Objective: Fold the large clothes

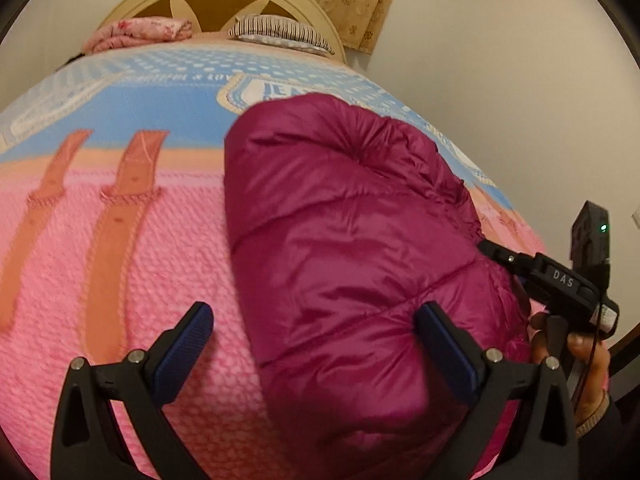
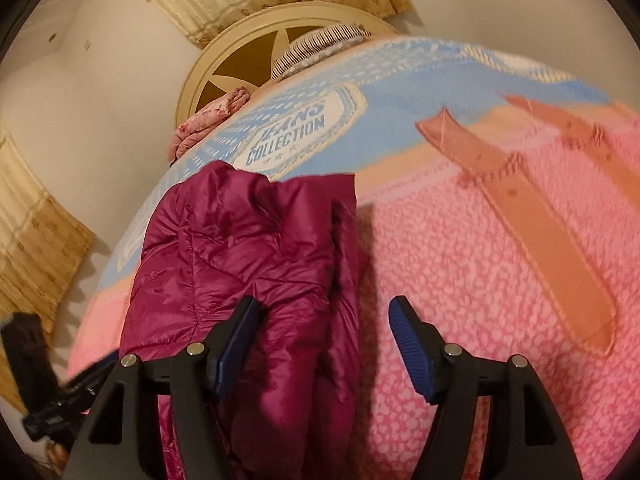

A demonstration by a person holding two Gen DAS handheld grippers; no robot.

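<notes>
Jacket [image 1: 352,240] edge between parted right gripper [image 2: 320,344] jaws

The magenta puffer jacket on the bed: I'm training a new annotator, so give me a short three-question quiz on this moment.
1. True or false: the left gripper is clamped shut on the jacket.
2. What does the jacket lie on? A) a bare wooden floor B) a pink and blue blanket C) a chair
3. In the right wrist view, which finger of the right gripper overlaps the jacket?

Key: 1. False, its fingers stand wide apart, and nothing is pinched between them. 2. B. 3. The left-hand finger in the picture; the other is over the blanket.
</notes>
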